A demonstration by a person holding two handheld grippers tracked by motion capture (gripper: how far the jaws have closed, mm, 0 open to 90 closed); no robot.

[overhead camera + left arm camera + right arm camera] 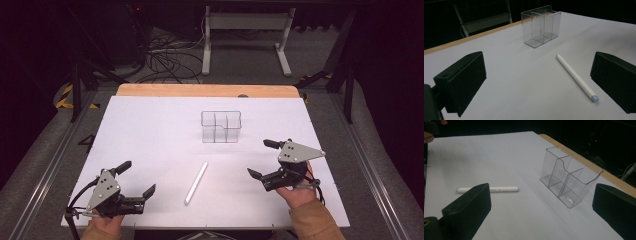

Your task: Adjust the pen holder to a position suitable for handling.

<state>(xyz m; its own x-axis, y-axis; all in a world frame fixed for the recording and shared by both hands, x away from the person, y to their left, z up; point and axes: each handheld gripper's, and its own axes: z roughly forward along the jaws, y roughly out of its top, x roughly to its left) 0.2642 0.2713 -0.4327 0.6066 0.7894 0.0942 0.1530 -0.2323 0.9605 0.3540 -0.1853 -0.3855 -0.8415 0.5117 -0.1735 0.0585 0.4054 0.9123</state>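
White plastic, slim and round: a pen (196, 182) lying flat on the white table sheet (150, 130), between the two grippers, at about 6 o'clock from the clear organizer (221, 127) and well apart from it. Pointing roughly from 7 o'clock to 1 o'clock in the high view, pale blue cap end (594, 98) toward the near edge.

Left gripper (136, 177) at about 9 o'clock from the pen, jaws spread wide, holding nothing. Right gripper (260, 158) at about 3 o'clock from it, jaws likewise wide apart and empty. Neither touching the pen.

Probably very light and stiff, with a smooth barrel; likely to roll or squirt out of a careless pinch. Best taken near mid-length, jaws closing across the barrel from both sides, so it stays level when lifted. A grip close to either end would probably let it tip.

Organizer upright, three compartments open at the top, thin transparent walls; light too, so apt to slide or topple if bumped.
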